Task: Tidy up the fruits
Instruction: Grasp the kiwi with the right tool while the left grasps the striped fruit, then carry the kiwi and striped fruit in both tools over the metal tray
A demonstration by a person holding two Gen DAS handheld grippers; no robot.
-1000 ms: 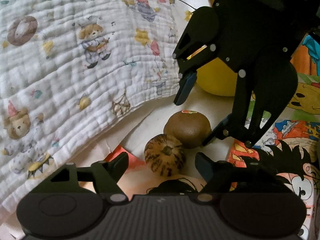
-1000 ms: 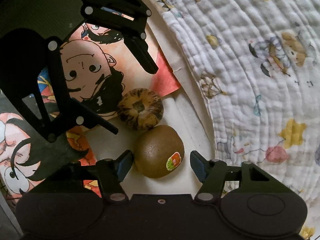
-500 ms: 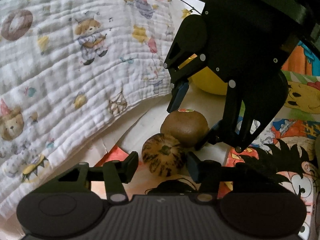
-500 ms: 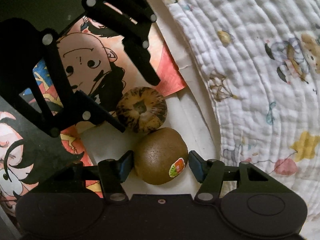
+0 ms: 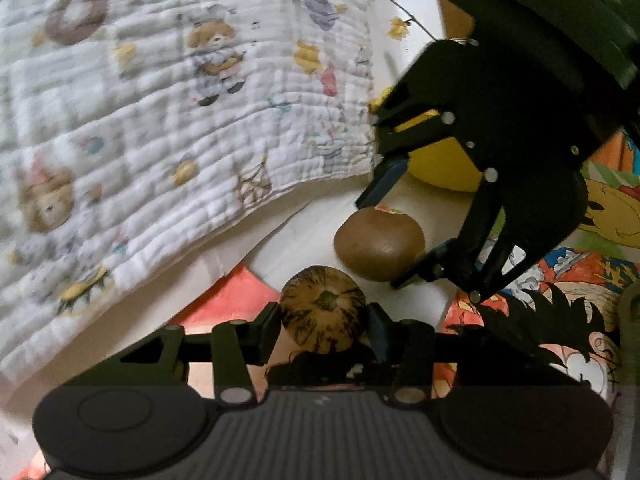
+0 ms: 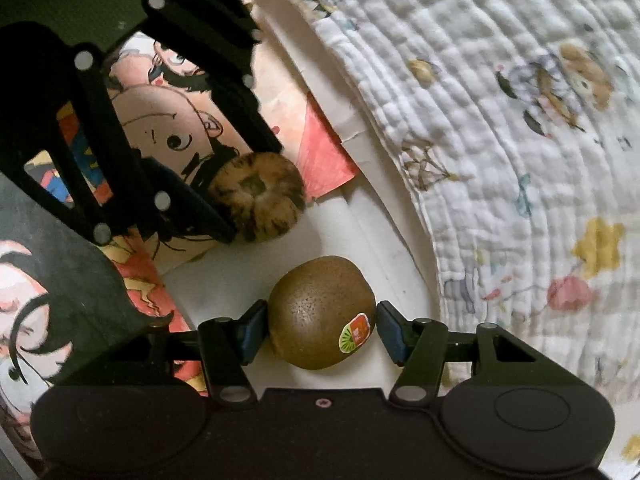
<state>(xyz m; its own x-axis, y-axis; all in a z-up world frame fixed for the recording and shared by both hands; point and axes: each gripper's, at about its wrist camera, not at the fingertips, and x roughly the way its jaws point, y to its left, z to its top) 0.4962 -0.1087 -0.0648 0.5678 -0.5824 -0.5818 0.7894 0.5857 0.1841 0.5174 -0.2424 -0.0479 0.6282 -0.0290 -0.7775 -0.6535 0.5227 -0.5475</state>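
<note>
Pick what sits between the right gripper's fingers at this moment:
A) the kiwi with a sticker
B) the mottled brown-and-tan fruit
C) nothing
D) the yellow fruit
A: in the right wrist view the right gripper brackets the kiwi, its sticker facing the camera, while the mottled fruit sits at the left gripper's fingers.
</note>
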